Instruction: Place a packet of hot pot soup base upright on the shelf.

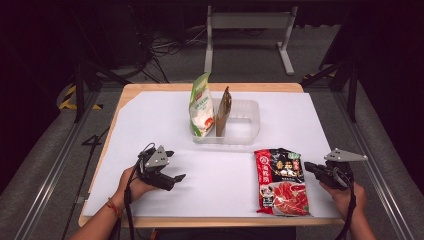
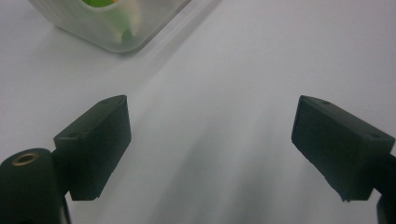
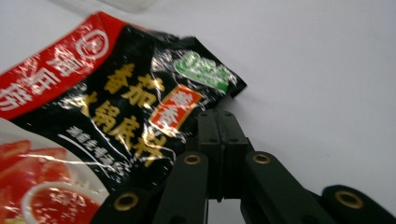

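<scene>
A red and black food packet (image 1: 281, 182) lies flat on the white sheet at the front right; in the right gripper view the packet (image 3: 107, 102) takes up the left half. My right gripper (image 1: 307, 166) is shut, its jaws pressed together with nothing visible between them. Its tips (image 3: 217, 114) sit at the packet's right edge, near the upper corner. My left gripper (image 1: 176, 165) rests low over the sheet at the front left. It stands open (image 2: 210, 135) over bare white surface, holding nothing.
A clear plastic bin (image 1: 245, 131) stands at the middle back of the sheet, holding an upright green and white pouch (image 1: 201, 107) and a brown packet (image 1: 223, 112). The bin's corner (image 2: 116, 28) lies ahead of the left gripper. The wooden table edge (image 1: 200, 221) runs along the front.
</scene>
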The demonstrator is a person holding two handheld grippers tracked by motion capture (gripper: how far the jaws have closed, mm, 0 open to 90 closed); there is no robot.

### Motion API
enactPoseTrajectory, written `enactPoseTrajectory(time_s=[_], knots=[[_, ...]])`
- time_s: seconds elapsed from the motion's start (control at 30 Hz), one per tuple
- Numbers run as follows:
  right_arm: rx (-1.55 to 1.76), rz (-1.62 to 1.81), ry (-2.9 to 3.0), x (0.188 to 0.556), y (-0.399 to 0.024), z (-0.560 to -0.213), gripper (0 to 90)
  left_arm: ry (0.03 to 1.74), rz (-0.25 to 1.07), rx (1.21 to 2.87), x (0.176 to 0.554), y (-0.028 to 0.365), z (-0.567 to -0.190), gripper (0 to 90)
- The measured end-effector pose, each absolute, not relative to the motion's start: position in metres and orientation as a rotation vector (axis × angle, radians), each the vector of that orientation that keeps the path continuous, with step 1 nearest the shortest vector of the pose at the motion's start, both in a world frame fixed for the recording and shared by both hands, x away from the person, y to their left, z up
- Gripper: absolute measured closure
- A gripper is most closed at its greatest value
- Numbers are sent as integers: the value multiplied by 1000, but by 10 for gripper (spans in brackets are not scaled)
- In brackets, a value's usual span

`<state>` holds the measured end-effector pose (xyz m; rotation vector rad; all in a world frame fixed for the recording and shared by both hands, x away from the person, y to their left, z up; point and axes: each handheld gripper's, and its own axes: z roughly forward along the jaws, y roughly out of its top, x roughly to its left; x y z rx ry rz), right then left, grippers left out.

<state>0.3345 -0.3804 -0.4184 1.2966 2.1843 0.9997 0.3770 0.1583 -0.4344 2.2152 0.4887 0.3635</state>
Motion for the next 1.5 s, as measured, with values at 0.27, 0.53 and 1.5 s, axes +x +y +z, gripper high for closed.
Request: enactPoseTrajectory(time_s=[0.27,0.53,1.5], knots=[[1340,958,2343,335,-382,-430,900,481,360,2217,376,158,-434,127],[1235,914,2477,329,-378,-426,900,473,358,2219,376,156,-434,127],[955,874,2739,317,-312,-424,887,473,341,2233,375,154,-436,123]])
